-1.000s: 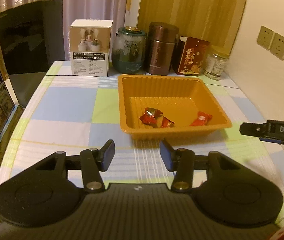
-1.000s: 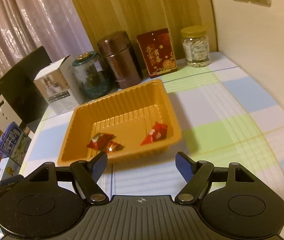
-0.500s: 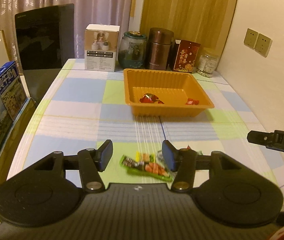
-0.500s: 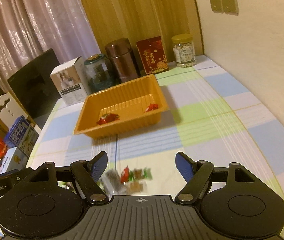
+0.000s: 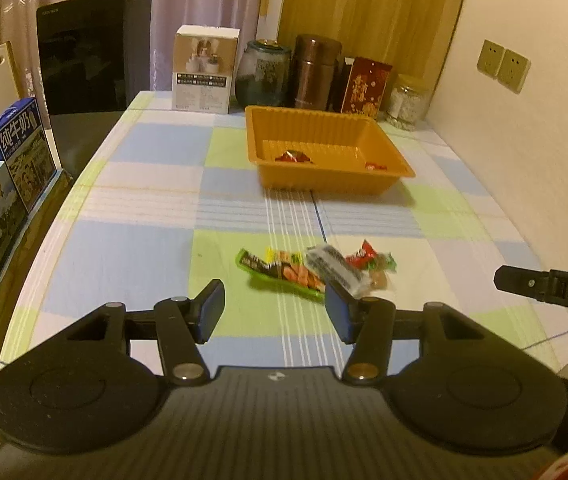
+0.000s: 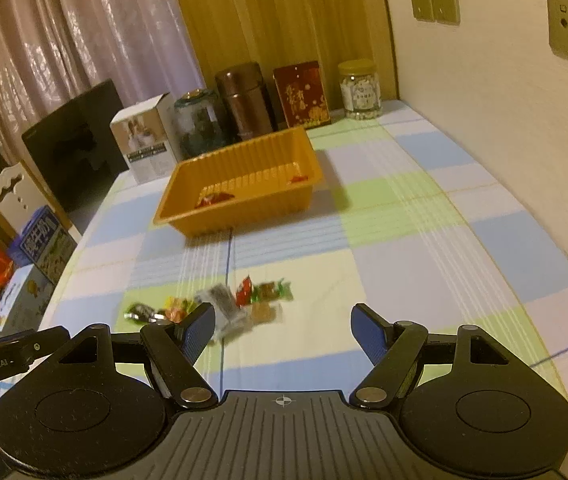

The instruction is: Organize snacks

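- Snacks (image 5: 315, 268) lie in a small loose heap on the checked tablecloth (image 5: 144, 208), nearer the cameras than the orange tray (image 5: 323, 182) and well apart from it.
- Green packet (image 5: 280, 272) printed with orange pieces sits at the heap's left; a grey-black wrapper (image 5: 335, 266) lies beside it, and a red sweet (image 5: 359, 256) and a green-ended sweet (image 5: 381, 264) lie at the right. Motion blur softens them, so any print is unreadable.
- Two or perhaps three red wrapped sweets (image 5: 293, 157) already lie inside the tray.
- Left gripper (image 5: 274, 308) hovers before the heap, jaws parted and just widened, nothing between them.
- Right gripper (image 6: 282, 332) hangs beside it, jaws wider apart, holding nothing.
- Jars, a brown canister (image 5: 313, 72) and boxes stand behind the tray.
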The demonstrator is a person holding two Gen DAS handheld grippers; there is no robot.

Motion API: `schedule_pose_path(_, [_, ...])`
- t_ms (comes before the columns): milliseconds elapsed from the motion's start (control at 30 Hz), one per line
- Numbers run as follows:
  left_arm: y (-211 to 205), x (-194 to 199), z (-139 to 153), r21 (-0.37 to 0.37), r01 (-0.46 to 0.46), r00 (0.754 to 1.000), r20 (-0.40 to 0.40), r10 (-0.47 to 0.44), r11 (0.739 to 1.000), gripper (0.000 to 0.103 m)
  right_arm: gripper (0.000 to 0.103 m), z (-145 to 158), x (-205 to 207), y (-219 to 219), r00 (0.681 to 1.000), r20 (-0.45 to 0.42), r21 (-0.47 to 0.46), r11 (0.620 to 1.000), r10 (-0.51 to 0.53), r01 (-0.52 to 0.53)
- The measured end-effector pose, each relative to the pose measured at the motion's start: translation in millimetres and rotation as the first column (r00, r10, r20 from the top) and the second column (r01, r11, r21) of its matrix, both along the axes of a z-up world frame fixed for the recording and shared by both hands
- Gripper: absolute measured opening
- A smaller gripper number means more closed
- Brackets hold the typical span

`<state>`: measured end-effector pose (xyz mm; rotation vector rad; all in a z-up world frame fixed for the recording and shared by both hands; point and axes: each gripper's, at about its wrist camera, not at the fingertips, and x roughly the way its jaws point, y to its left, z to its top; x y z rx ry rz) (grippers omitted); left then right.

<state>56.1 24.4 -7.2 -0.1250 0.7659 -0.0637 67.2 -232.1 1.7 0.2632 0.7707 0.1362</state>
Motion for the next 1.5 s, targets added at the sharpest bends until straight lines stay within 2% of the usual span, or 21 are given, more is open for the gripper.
schedule_pose_path(567, [-5.6,1.2,-11.9,0.03,0.027,0.999,-0.026,-0.027,0.999,0.053,0.075,-9.8,-0.5,-4.4,1.0,-0.025,0.008,1.0,-0.005,0.005])
schedule_pose_path(1033, [-6.1,19.2,-39.1,0.092,0.093,0.994,-0.065,-0.087,0.991,0.055,0.075,-29.6,14.4,-0.7,0.998,-0.07,-0.003,1.0,0.007,-0.007])
schedule_pose_path(1100, [-7.2,23.7,-42.5,0.101,0.111,0.992,-0.07,-0.104,0.989,0.059,0.075,-33.1,18.0,0.8,0.997,-0.077,-0.005,1.0,0.012,-0.013])
schedule_pose_path(1333, [-13.6,49.0,-52.5,0.167,0.241,0.97,-0.084,-0.23,0.956,0.06,0.075,-46.7,31.6,3.9,0.995,-0.099,-0.012,1.0,0.024,-0.026])
schedule_pose_path(1500, [-20.2,69.9,-61.1,0.219,0.357,0.934,-0.103,-0.342,0.908,0.06,0.075,-59.5,43.2,4.6,0.992,-0.122,-0.014,0.999,0.028,-0.03])
